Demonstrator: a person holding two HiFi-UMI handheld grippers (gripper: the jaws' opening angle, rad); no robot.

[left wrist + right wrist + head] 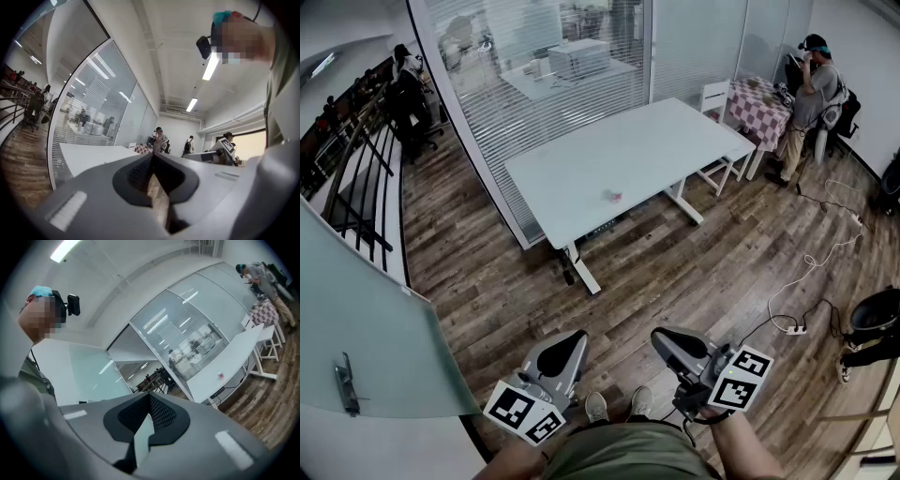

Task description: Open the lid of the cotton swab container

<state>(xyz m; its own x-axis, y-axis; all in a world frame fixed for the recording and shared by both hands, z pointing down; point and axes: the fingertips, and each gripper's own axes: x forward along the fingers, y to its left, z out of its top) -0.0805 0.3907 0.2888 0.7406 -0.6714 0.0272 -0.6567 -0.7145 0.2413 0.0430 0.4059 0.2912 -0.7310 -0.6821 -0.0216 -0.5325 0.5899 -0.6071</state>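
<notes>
**Head view: container far out of reach, both grippers closed and empty**

The cotton swab container (614, 195) shows as a small pinkish item on the white table (581, 159), towards its near edge. It lies far ahead across the wooden floor (675, 272). The left gripper (578, 337) and right gripper (659, 336) are held low, near the body, jaws pressed together with nothing between them. The container lies about midway between the two, so neither is clearly nearer. It is too small to tell its long axis or lid direction. Judgement: the table must be approached before any grasp.
</notes>
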